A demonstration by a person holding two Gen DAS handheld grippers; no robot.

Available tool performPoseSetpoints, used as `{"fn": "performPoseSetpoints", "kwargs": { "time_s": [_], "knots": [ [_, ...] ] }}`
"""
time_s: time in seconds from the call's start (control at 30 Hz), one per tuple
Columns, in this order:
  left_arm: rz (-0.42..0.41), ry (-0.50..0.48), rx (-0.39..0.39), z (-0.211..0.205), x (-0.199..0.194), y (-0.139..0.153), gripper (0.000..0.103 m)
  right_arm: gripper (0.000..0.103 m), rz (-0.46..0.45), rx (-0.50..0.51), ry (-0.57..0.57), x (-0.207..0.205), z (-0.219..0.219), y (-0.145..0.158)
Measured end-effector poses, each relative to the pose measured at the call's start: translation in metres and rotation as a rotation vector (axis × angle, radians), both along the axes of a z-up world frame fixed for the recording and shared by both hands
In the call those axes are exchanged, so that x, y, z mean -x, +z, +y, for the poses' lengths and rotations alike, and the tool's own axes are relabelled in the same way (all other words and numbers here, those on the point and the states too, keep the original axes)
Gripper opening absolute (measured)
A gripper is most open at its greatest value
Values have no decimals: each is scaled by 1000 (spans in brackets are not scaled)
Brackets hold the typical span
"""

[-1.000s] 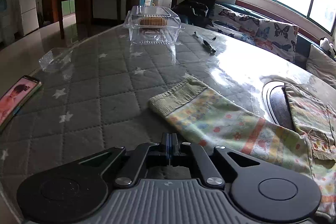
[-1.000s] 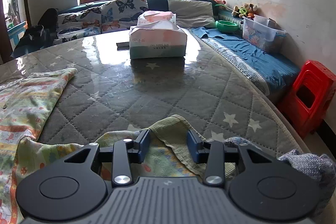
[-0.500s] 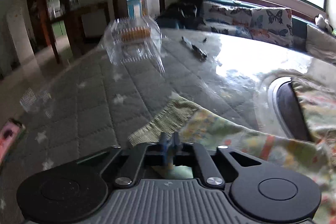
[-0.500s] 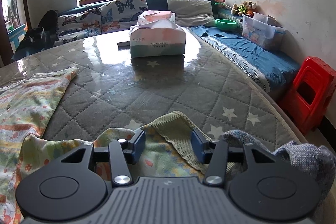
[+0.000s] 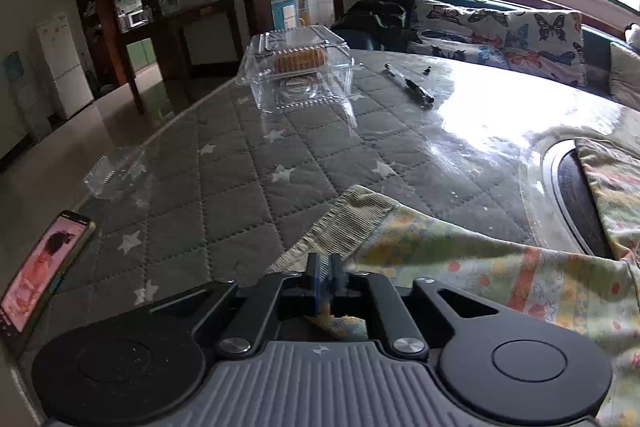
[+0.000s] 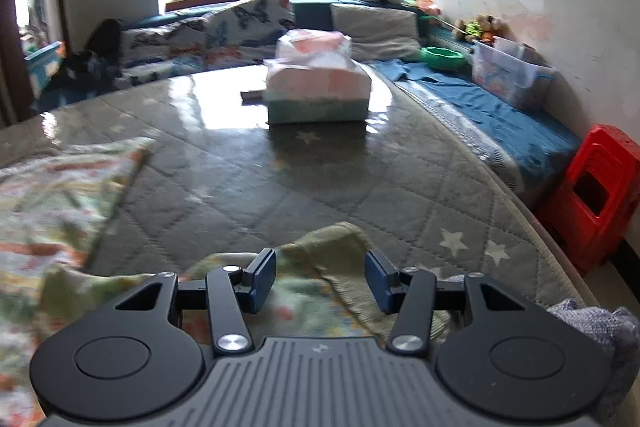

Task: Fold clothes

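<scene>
On the quilted counter (image 5: 224, 195), left gripper (image 5: 325, 277) jaws were opening, garment cuff (image 5: 344, 223) between them. Right gripper (image 6: 321, 277) jaws stood spread over the garment (image 6: 304, 299).

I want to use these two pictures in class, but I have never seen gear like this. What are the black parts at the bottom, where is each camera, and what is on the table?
No robot: a person holds a two-finger gripper in each hand, each with a camera looking forward along its fingers. The black parts are those grippers.

The left gripper is nearly closed, just starting to open, with a patterned garment pinched at its ribbed cuff. The right gripper stands open over another cuff of that garment, gripping nothing.

On the quilted table lie a clear plastic box, a pen, a phone and a tissue box.
</scene>
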State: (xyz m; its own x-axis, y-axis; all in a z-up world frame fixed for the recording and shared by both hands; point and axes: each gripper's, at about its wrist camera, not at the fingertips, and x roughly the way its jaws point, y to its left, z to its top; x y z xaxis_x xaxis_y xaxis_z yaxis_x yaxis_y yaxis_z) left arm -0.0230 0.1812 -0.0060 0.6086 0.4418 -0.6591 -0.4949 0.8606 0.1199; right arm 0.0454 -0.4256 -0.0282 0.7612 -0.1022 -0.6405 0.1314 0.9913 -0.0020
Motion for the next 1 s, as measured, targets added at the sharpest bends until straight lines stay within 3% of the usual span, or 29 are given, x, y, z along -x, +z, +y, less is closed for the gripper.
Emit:
{"fn": "performPoseSetpoints", "kwargs": {
  "time_s": [0.1,0.23,0.5,0.63,0.8,1.0],
  "knots": [
    [-23,-30,12,-9,4,7,16,50,1,-10,99,10,19,13],
    [-73,-166,48,-42,12,23,28,49,6,-8,261,19,55,23],
    [-75,-492,194,-120,13,25,28,41,54,-92,631,38,152,31],
    [-41,-609,197,-156,11,14,28,38,75,-91,793,54,199,32],
    [-16,-683,188,-178,14,7,28,34,106,-71,927,71,239,26],
    [-19,-694,186,-180,21,6,28,26,142,-64,959,75,258,11]
  ]
}}
